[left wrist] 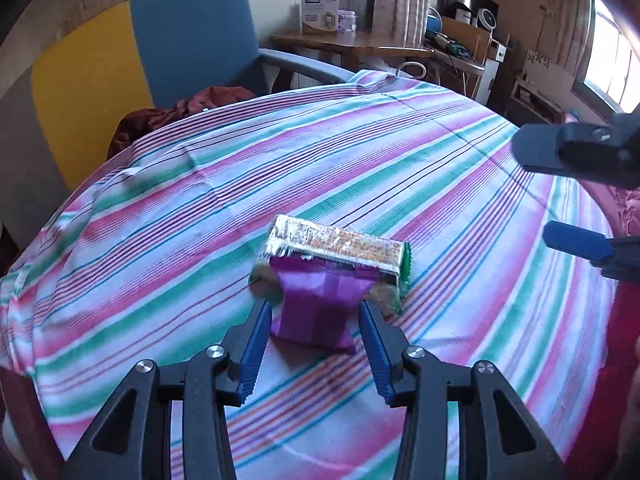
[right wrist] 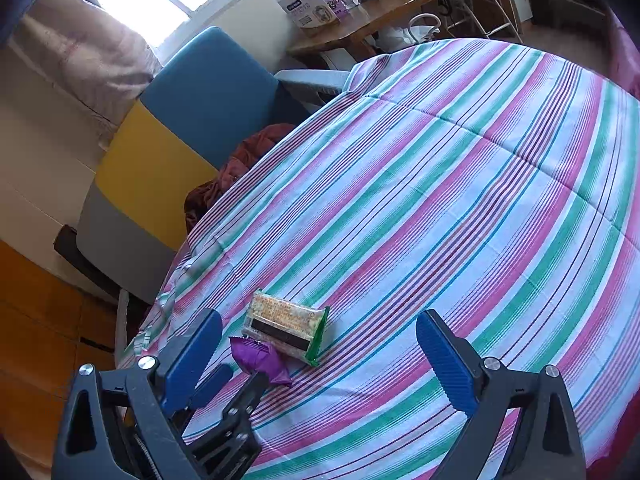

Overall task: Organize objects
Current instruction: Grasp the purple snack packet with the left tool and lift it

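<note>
Both wrist views look steeply down, sharing the striped cloth [left wrist: 360,152]

The left hand-held gripper [left wrist: 316,320], with blue ribbed pads, grips a crumpled purple foil packet [left wrist: 320,304] between its jaws. The packet's far end overlaps a flat green-edged biscuit wrapper [left wrist: 340,246] lying on the pink, green and white striped cloth surface [left wrist: 360,152]. The right hand-held gripper [left wrist: 540,196] hangs spread wide at the right edge.

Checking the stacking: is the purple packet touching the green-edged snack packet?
Touching. In the left wrist view the purple packet overlaps the green-edged snack packet's near edge with no gap.
</note>
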The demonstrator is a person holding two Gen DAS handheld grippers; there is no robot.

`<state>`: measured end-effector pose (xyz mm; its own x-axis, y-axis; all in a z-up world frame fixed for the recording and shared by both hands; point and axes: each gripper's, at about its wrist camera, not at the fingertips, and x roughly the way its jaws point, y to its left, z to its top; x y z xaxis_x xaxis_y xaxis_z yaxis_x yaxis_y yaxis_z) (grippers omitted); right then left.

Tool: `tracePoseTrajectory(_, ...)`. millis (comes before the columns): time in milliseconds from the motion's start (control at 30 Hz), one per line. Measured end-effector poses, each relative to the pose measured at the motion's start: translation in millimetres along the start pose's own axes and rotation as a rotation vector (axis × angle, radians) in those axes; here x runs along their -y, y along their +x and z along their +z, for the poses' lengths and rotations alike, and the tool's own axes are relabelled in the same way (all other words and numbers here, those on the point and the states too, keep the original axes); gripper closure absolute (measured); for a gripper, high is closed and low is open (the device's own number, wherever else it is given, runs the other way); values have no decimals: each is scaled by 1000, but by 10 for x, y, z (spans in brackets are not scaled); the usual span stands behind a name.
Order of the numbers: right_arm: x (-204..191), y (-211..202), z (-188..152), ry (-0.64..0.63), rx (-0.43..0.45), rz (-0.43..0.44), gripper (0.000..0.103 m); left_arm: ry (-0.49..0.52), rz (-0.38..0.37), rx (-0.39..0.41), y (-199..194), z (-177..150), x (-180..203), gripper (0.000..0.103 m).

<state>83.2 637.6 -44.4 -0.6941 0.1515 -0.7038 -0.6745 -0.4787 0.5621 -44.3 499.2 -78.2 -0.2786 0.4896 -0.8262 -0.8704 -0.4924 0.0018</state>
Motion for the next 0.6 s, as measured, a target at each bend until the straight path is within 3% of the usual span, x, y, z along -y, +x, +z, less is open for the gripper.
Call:
tracePoseTrajectory(67,-4,20,11,0,-4,0,5,-4,-9,-8,116,25,-25,57)
tracePoseTrajectory(133,-16,33,13,-11,-5,-5,5,-27,-42,-6,188,39,-78,68)
tracePoseTrajectory(267,-76,60,-3,-57,-8,-16,5,-81,-90,11,79,-80,-157,70)
tracePoseTrajectory(600,-238,137,-87,-175,-38,-45,6,-241,-96,-33,-572,-926,-358,70)
